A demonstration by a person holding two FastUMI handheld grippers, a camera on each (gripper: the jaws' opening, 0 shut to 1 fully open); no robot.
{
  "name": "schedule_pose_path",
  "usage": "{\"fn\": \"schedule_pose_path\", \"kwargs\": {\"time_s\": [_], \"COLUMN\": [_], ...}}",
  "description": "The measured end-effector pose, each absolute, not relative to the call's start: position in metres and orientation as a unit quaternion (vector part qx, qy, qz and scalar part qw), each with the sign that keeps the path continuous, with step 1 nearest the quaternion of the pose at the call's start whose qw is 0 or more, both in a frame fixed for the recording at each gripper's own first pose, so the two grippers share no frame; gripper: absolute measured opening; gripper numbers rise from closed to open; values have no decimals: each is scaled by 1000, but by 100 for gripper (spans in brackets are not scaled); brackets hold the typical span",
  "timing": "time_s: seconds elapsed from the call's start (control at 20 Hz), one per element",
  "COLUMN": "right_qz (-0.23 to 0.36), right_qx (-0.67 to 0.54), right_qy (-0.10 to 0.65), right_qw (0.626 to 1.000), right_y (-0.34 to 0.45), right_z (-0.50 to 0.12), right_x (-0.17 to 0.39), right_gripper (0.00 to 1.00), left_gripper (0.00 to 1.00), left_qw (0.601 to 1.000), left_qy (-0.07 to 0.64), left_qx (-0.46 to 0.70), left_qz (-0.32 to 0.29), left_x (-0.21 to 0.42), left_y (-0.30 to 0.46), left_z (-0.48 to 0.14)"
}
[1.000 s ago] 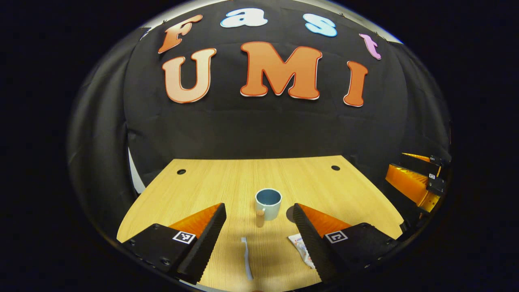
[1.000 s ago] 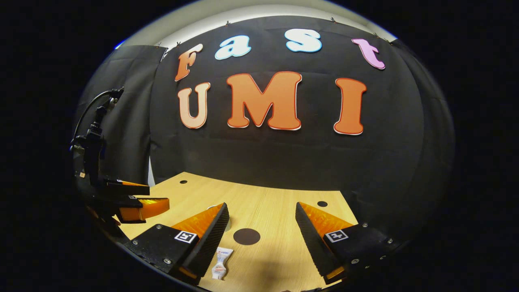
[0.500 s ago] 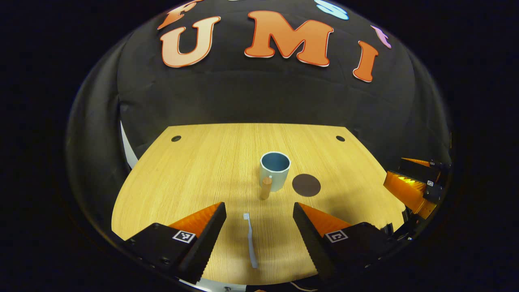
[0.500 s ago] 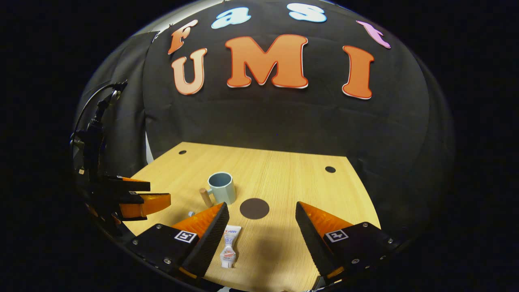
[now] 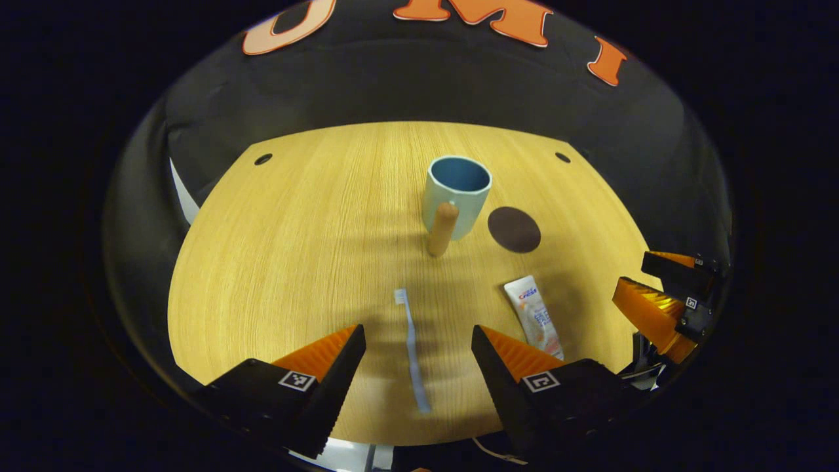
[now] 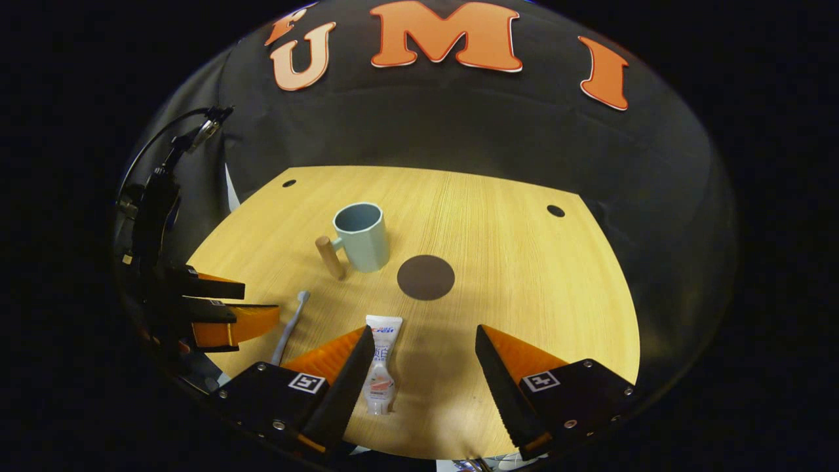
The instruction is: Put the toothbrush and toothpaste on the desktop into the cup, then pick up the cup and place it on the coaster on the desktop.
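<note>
A pale blue cup (image 5: 457, 195) with a wooden handle (image 5: 442, 229) stands mid-desk, also seen as the cup (image 6: 361, 236) in the right gripper view. A dark round coaster (image 5: 514, 229) (image 6: 425, 277) lies just right of it. A light blue toothbrush (image 5: 411, 349) lies flat between the fingers of my open left gripper (image 5: 417, 334), which hovers above it. The white toothpaste tube (image 6: 381, 362) (image 5: 535, 317) lies beside the left finger of my open right gripper (image 6: 425, 335). The toothbrush (image 6: 289, 326) shows at the left there, near the left gripper (image 6: 223, 308).
The wooden desk (image 5: 314, 229) has two small dark holes (image 5: 263, 159) (image 5: 562, 157) near its far corners. Black cloth walls the booth behind and at both sides. The right gripper (image 5: 662, 295) shows at the right edge of the left gripper view.
Both views have tilted downward and drawn back, so more desk shows. The toothbrush and toothpaste now lie in fuller view; nothing on the desk has moved.
</note>
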State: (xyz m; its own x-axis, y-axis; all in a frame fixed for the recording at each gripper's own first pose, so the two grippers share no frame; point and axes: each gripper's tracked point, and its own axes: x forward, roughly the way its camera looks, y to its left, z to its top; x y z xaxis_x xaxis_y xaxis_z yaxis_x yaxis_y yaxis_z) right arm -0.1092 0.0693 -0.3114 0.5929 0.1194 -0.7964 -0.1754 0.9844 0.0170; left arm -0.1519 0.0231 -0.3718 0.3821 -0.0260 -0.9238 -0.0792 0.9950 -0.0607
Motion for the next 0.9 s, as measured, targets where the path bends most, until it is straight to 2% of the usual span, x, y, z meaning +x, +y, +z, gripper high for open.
{"fn": "schedule_pose_path", "kwargs": {"time_s": [0.6,0.7,0.85,0.9], "right_qz": [92,94,97,97], "right_qx": [-21,-23,-22,-23], "right_qy": [548,557,567,571], "right_qw": [831,825,817,815], "right_y": [94,97,99,100], "right_z": [-374,-383,-387,-389], "right_x": [-122,-123,-125,-125], "right_gripper": [94,94,94,94], "left_gripper": [96,88,82,72], "left_qw": [745,733,724,719], "left_qy": [658,669,679,685], "left_qx": [-106,-109,-103,-105], "left_qz": [41,48,54,54], "left_x": [-156,-151,-142,-140], "left_y": [40,46,57,63], "left_z": [-405,-405,-403,-400]}}
